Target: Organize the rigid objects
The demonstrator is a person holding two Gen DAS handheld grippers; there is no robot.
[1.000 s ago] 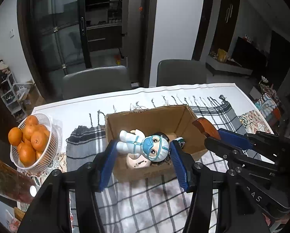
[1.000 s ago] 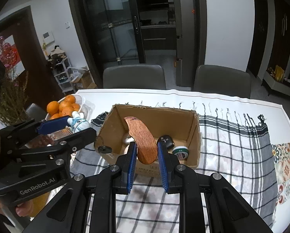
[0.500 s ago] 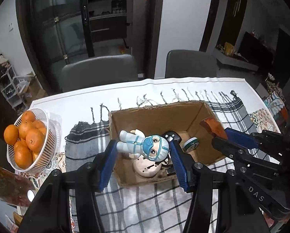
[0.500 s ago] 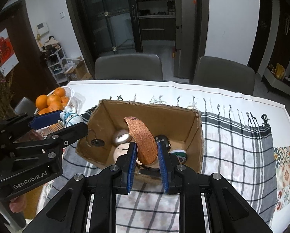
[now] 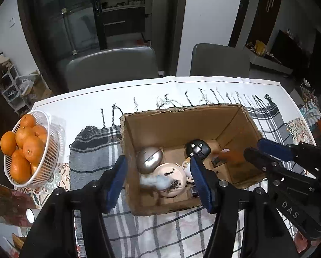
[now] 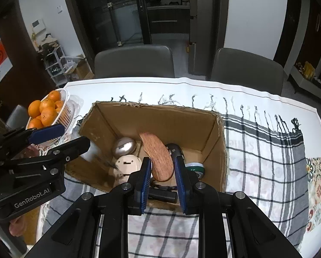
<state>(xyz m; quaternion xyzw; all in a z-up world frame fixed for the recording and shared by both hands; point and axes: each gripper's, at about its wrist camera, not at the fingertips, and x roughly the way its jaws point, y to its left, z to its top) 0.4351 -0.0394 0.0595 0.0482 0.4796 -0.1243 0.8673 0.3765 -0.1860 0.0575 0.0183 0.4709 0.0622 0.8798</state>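
The cardboard box (image 6: 212, 142) sits on the checked cloth (image 6: 265, 161) in the middle of the table (image 6: 203, 88), and most of the sorting looks done; inside it lie a silver oval case (image 5: 149, 159), a cream round gadget (image 5: 171, 177), a black round item (image 5: 198, 148) and a green-and-white tin (image 6: 194, 167) at the right.

The left hand-held gripper (image 5: 158, 179) hangs over the near left part of the box with its jaws opening; a pale blurred shape (image 5: 155, 181), probably a small figure just let go, is dropping between them onto the cream gadget, touching neither pad.

The right hand-held gripper (image 6: 161, 176) is narrow and its jaws are opening too; the brown curved wooden piece (image 6: 158, 157) stands between the pads above the box floor, and whether they still press it I cannot tell.

No loose items show on the cloth around the box; the basket of oranges (image 5: 52, 150) at the far left looks like no part of the job; what seems left is letting the wooden piece settle.
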